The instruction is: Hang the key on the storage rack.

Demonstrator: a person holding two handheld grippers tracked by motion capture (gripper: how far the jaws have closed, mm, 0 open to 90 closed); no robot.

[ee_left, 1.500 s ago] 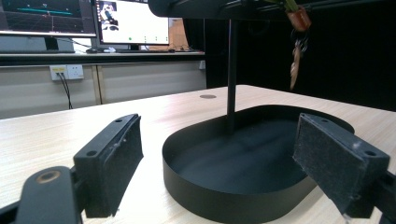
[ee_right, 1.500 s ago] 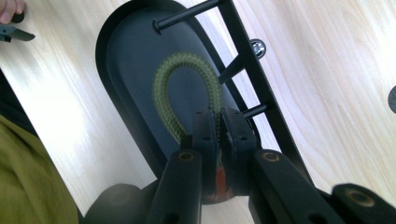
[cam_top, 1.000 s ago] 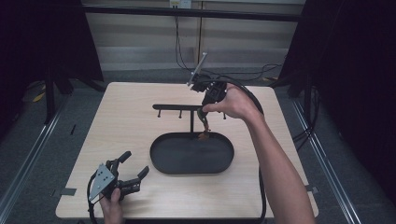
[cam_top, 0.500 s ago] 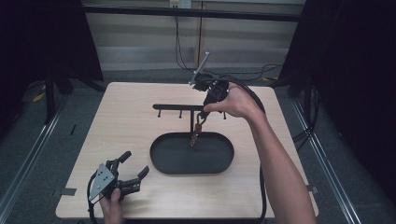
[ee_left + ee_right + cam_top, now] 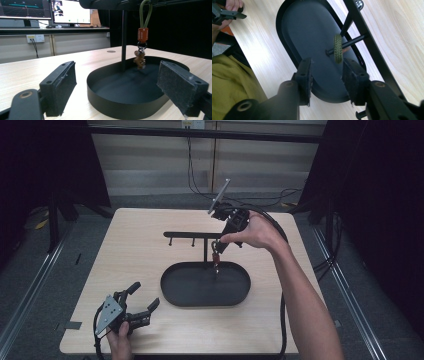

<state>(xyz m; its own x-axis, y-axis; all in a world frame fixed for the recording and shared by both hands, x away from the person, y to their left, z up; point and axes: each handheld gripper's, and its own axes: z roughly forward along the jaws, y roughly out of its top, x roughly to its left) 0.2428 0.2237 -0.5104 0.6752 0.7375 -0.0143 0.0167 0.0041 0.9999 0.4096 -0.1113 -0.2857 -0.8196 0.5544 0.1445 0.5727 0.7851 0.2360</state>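
A black oval tray (image 5: 170,295) carries a black stand with a hook bar (image 5: 190,235). A keychain (image 5: 216,257) with a green cord loop (image 5: 337,48), an orange tag (image 5: 143,35) and a small brown figure hangs from a peg of the bar, over the tray. My right gripper (image 5: 218,245) points down at that peg. Its jaws are open, and the loop hangs just past its fingertips (image 5: 325,63), not pinched. My left gripper (image 5: 146,295) rests open near the table's front left, facing the tray (image 5: 100,100) with nothing between its pads (image 5: 117,77).
The light wooden table (image 5: 130,250) is bare around the tray. Two more pegs hang on the left half of the bar (image 5: 172,240). Cables trail from the right gripper over the table's back right edge. Monitors (image 5: 70,11) stand beyond the table.
The keychain swung left under the bar and has come back to hang straight from its peg. The right hand stays at the bar. The left gripper has not moved.
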